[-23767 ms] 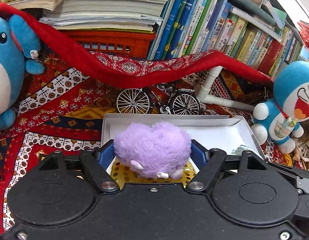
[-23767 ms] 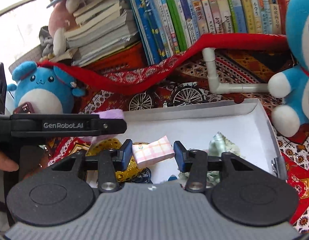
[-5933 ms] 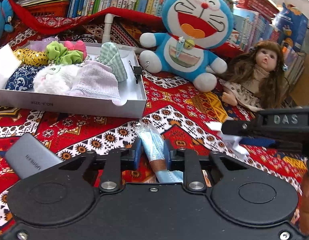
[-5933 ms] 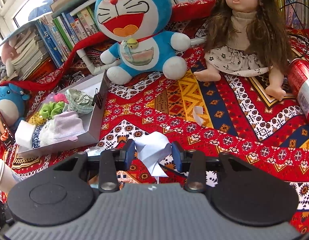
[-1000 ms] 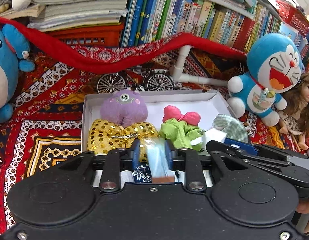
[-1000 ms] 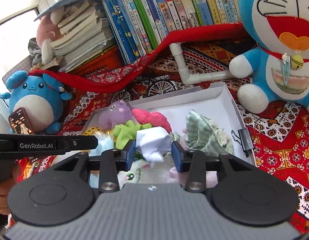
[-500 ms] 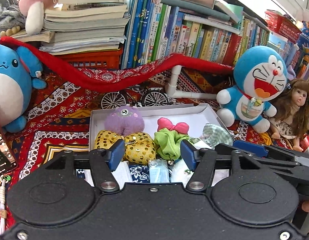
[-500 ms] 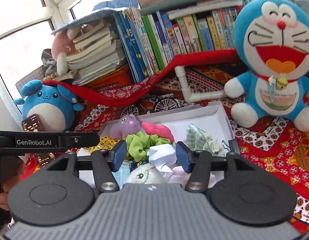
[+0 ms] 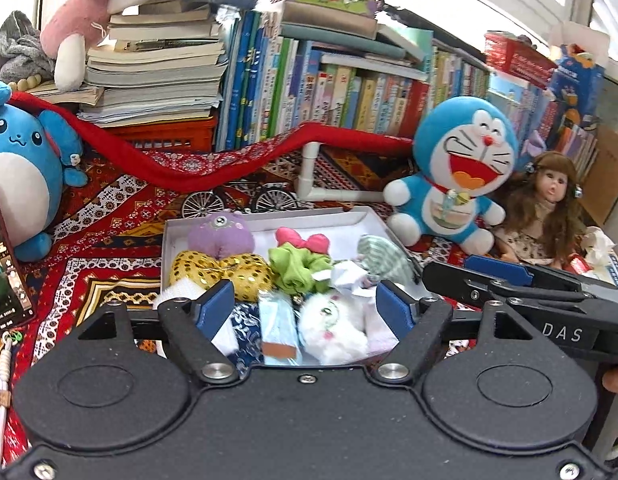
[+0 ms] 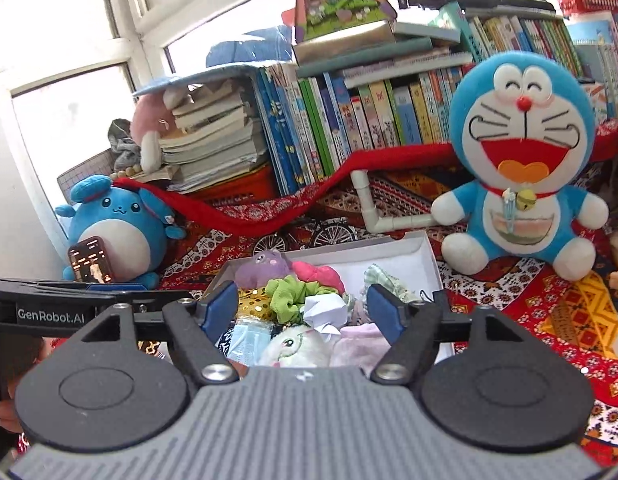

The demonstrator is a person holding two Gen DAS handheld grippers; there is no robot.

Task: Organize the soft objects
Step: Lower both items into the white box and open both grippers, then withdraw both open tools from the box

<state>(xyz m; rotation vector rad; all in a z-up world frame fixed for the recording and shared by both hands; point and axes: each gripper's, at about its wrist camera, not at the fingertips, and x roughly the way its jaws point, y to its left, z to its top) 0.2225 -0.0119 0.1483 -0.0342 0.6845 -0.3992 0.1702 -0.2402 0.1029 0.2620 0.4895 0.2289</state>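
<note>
The white box [image 9: 349, 216] [image 10: 423, 248] sits on the patterned cloth and holds soft items: a purple plush [image 9: 221, 234], a gold sequin piece [image 9: 221, 270], a green scrunchie [image 9: 295, 270], a pink bow [image 9: 303, 240], a white plush [image 9: 333, 322], a light blue packet [image 9: 277, 330] and a crumpled white tissue [image 10: 324, 310]. My left gripper [image 9: 305, 306] is open and empty, raised above the box's near side. My right gripper [image 10: 303, 306] is open and empty, also above the box.
A Doraemon plush [image 9: 461, 168] and a doll [image 9: 545, 208] sit right of the box. A blue round plush [image 9: 19, 168] and a phone [image 9: 5, 264] are at the left. A model bicycle [image 9: 237, 200], white pipe [image 9: 313, 176], red cloth and book stacks stand behind.
Both grippers opened and let go: the blue packet and the white tissue now lie in the box. Both grippers have since lifted up and back from the box.
</note>
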